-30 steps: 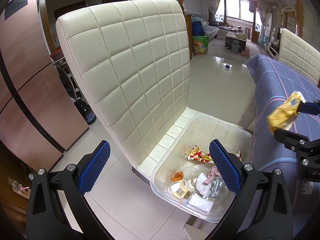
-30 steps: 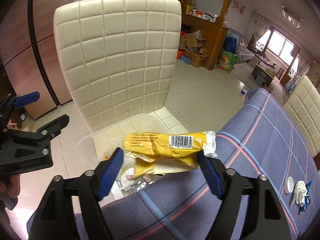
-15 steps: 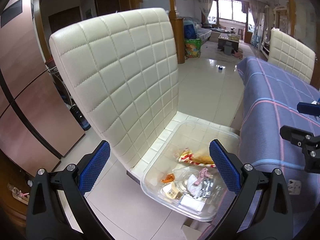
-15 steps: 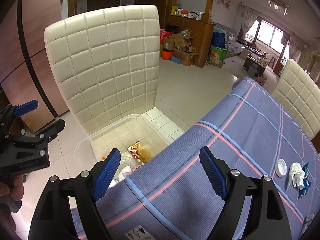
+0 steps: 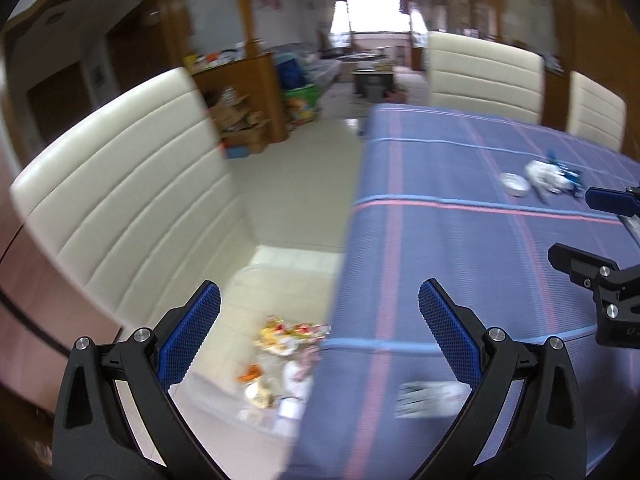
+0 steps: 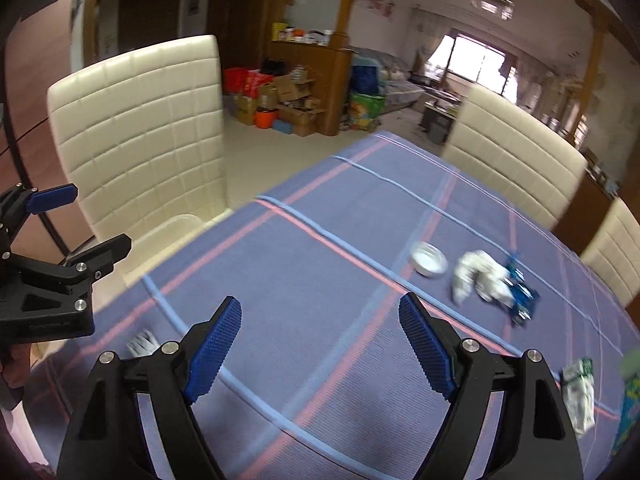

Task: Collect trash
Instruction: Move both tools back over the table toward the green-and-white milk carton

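A clear plastic bin [image 5: 248,280] with several wrappers in it sits on the cream chair [image 5: 132,184] beside the table; its rim shows in the right wrist view [image 6: 180,224]. On the blue plaid tablecloth [image 6: 320,260] lie a white lid [image 6: 429,263], a crumpled white tissue [image 6: 476,276] with a blue wrapper [image 6: 520,296], and a white-green packet [image 6: 576,396]. The lid [image 5: 516,184] and tissue [image 5: 548,174] also show in the left wrist view. My left gripper [image 5: 320,332] is open and empty over the table edge. My right gripper [image 6: 320,344] is open and empty above the cloth.
A white label [image 5: 430,398] is on the cloth near the table's edge. More cream chairs [image 6: 512,156] stand along the far side. Boxes and bags [image 6: 288,100] crowd the floor beyond the table.
The yellow wrapper left my right gripper and landed in the bin. Both grippers have since swung right, from the chair and bin toward the tabletop.
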